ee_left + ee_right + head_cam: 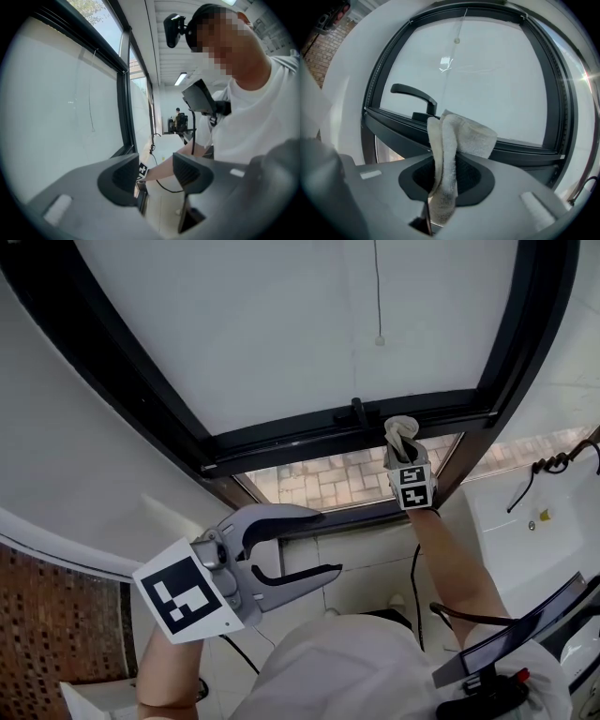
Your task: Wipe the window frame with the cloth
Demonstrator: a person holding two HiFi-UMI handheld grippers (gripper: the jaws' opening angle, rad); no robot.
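The right gripper (pixel 403 454) pinches the cloth (pixel 401 431) up at the window frame (pixel 281 439) — its crossbar runs sideways, handle (pixel 358 412) just left — while the left gripper (pixel 323 542), spread and empty, hangs well back.

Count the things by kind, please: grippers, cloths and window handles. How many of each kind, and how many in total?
2 grippers: left gripper, right gripper
1 cloth
1 handle
Total: 4
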